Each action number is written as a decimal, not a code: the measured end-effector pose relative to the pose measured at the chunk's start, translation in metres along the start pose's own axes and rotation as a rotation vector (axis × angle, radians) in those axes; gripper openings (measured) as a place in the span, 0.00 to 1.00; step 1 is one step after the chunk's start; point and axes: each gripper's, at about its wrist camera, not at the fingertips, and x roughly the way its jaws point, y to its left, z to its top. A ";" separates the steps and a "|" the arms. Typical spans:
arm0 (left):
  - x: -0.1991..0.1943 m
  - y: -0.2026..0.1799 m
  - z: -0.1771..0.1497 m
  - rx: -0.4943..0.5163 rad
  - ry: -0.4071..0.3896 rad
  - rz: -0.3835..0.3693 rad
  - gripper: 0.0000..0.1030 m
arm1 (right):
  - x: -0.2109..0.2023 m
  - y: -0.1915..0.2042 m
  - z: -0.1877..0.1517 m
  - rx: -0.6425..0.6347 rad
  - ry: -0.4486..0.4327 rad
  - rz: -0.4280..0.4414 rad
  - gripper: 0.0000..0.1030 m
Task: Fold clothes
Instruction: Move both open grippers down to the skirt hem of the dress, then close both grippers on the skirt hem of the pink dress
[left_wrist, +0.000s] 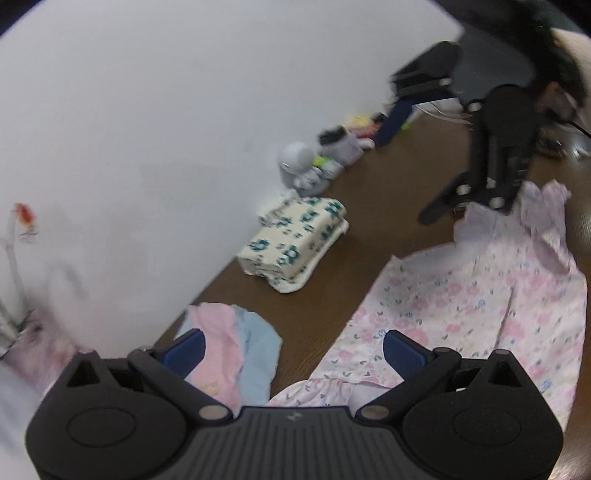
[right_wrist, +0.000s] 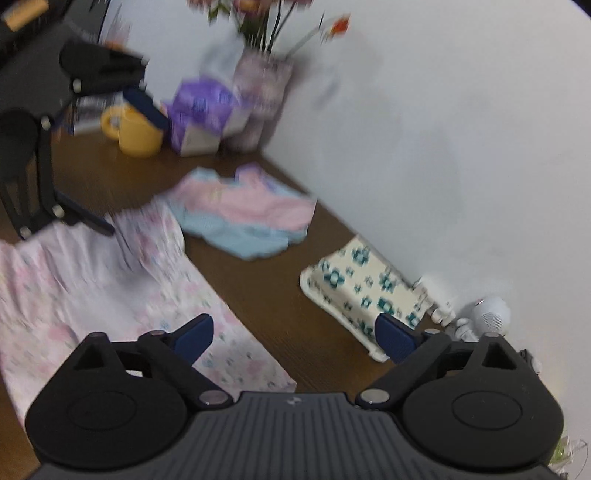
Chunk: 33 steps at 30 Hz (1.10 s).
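Both grippers, left (left_wrist: 293, 349) and right (right_wrist: 293, 338), are hanging with fingers spread wide, gripping nothing, over a floral dress (left_wrist: 461, 306) lying flat on the brown table (left_wrist: 332, 266). Motion is blurring its print. Beside the wall, a pink-and-blue pile (right_wrist: 243, 218) and 1 folded bundle (right_wrist: 365, 291) are sitting apart.

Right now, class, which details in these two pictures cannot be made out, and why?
- Flowers, right wrist view: blurred, cut by the top edge.
- Floral garment, left wrist view: near end hidden behind the left claw.
- Toys by the wall, left wrist view: too small, blurred.
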 end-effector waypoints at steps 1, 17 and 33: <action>0.009 0.002 -0.002 0.011 0.005 -0.022 1.00 | 0.010 -0.001 -0.003 -0.002 0.016 0.025 0.88; 0.106 0.067 -0.038 -0.101 0.169 -0.321 0.78 | 0.117 -0.031 -0.029 0.031 0.165 0.261 0.79; 0.146 0.074 -0.052 -0.076 0.307 -0.510 0.42 | 0.143 -0.046 -0.036 0.087 0.226 0.416 0.51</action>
